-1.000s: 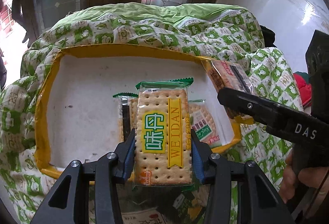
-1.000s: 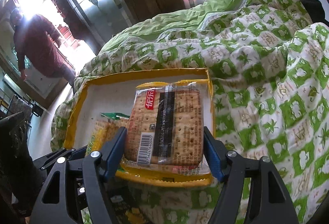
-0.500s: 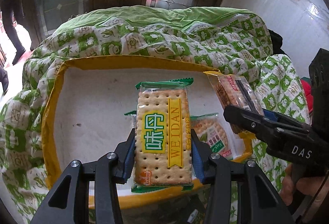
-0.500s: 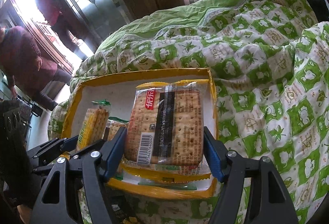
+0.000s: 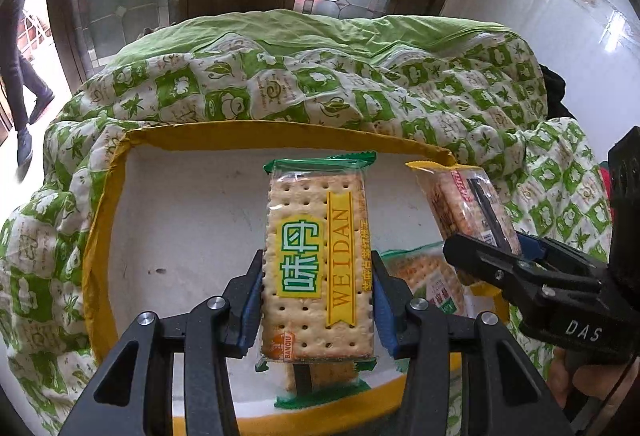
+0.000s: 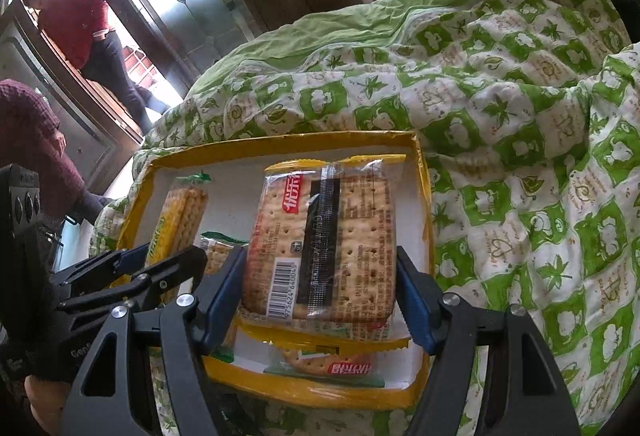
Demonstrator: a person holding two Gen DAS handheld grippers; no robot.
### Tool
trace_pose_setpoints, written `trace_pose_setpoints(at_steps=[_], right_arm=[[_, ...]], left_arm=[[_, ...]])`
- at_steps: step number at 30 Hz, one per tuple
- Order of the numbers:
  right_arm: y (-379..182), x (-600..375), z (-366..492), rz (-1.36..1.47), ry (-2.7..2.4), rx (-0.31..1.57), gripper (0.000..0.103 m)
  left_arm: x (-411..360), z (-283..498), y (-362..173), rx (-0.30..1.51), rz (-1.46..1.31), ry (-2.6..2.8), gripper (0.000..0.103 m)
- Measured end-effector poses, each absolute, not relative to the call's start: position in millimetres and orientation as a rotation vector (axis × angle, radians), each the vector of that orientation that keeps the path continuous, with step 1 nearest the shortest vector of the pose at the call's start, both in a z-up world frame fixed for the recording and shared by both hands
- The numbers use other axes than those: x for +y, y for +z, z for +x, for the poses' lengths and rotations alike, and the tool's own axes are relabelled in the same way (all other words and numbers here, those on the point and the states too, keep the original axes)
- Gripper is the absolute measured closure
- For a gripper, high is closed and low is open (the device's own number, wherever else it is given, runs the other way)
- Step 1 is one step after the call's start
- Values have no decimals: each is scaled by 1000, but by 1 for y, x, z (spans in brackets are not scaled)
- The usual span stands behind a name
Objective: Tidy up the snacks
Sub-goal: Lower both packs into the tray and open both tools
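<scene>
Your left gripper (image 5: 318, 310) has its jaws clamped on the green cracker pack (image 5: 318, 268) over the yellow-rimmed tray (image 5: 100, 236) on the bed, while your right gripper (image 6: 320, 292) grips the yellow cracker pack (image 6: 324, 244) near the tray's right edge.

Two grippers are at work: the left gripper (image 5: 318, 300) and the right gripper (image 6: 320, 290), one cracker packet clamped in each. That makes two held packets: one green-trimmed packet (image 5: 318, 260) and one yellow-trimmed packet (image 6: 322, 244). One yellow-rimmed tray (image 5: 100, 236) sits on one green-and-white quilt (image 6: 520, 116). Lying in the tray I count at least two more packets (image 6: 332, 366), possibly three. Two people (image 6: 76, 20) stand beyond the glass doors.
</scene>
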State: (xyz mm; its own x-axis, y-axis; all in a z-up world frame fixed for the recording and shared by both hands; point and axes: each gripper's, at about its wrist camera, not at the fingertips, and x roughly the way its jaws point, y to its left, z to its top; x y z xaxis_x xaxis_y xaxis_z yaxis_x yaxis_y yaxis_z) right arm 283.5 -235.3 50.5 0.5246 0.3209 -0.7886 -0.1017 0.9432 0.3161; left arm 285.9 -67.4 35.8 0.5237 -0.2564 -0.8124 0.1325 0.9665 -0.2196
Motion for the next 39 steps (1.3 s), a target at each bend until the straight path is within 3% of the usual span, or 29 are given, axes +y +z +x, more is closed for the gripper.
trace_pose_setpoints(at_steps=[22,33,36,39], right_arm=[[20,-237,324,330,251,1061,33],[16,-216,318,163,198,1050,32],[23,-227,312,262,207,1057,23],[34,-239,299,359,220,1044,22]], left_arm=[[-75,330,12,1034,-91,-212,54],[-73,330,10,1041,-85,-202,54],[-77,330,10,1045,-80,-199,54],[-84,330,10,1047,-72,-206,54]])
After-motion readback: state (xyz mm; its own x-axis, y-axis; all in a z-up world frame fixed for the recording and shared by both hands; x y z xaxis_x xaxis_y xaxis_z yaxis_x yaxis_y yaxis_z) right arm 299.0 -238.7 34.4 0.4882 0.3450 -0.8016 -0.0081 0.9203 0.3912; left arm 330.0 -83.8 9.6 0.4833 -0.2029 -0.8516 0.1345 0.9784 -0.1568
